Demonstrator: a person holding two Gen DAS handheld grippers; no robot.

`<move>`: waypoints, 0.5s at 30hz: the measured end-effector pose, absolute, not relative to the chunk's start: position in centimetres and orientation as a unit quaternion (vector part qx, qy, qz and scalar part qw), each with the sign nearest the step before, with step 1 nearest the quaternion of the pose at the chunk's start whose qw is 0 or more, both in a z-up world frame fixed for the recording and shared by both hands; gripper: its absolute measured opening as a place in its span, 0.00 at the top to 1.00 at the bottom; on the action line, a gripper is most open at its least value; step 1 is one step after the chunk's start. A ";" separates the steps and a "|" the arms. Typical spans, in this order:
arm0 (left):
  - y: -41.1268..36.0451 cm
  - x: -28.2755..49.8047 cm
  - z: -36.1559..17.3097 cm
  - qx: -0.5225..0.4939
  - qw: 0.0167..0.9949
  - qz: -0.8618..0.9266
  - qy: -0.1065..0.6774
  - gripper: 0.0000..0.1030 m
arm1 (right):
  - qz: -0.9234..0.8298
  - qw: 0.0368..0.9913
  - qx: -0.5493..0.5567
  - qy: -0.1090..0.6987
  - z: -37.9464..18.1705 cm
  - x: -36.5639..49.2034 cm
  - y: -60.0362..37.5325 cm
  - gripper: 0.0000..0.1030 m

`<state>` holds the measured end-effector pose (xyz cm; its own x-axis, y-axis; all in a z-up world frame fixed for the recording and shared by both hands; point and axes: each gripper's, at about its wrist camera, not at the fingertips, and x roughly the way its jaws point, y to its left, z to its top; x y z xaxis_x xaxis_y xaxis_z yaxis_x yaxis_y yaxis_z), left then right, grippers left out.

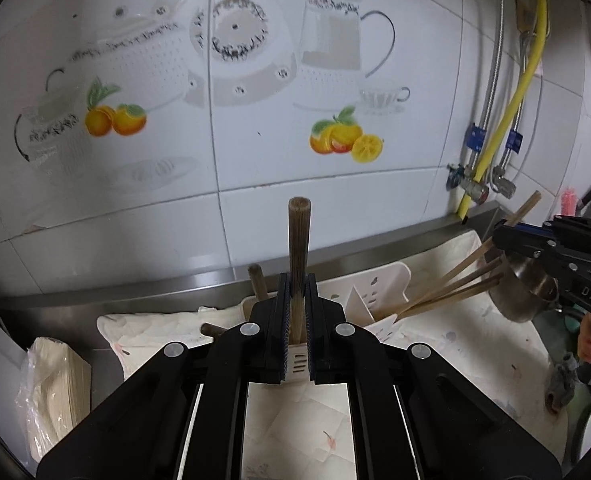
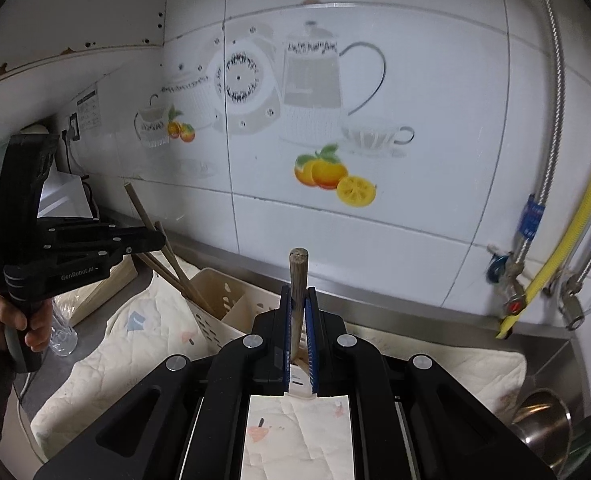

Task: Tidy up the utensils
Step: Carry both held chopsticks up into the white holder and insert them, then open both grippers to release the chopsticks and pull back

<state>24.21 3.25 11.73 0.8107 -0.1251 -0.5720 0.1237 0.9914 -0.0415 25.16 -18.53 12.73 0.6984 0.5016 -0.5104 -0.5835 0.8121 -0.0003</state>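
My left gripper (image 1: 297, 292) is shut on an upright brown wooden chopstick (image 1: 299, 240) over the white slotted utensil holder (image 1: 379, 284). Several more chopsticks (image 1: 455, 280) lean out of the holder to the right. My right gripper (image 2: 299, 304) is shut on another upright brown wooden chopstick (image 2: 298, 280) above the same holder (image 2: 223, 300). The left gripper also shows in the right wrist view (image 2: 155, 240), next to leaning chopsticks (image 2: 163, 256). The right gripper shows at the right edge of the left wrist view (image 1: 499, 236).
The holder lies on a white quilted cloth (image 1: 467, 340) on a steel counter against a tiled wall. A steel pot (image 1: 523, 292) stands at the right. A bagged stack of paper (image 1: 55, 380) sits at the left. Pipes and a yellow hose (image 1: 511, 108) run down the right wall.
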 end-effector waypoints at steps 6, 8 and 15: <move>3.1 24.6 10.8 0.003 0.948 -0.061 0.311 0.94 | 0.298 0.912 -0.081 0.271 11.1 26.2 -17.6 0.94; 3.0 24.6 10.8 0.005 0.949 -0.057 0.311 0.93 | 0.297 0.910 -0.080 0.277 10.7 26.5 -17.4 0.94; 3.0 23.9 11.0 0.008 0.953 -0.052 0.298 0.58 | 0.291 0.912 -0.075 0.279 10.1 26.7 -17.8 0.92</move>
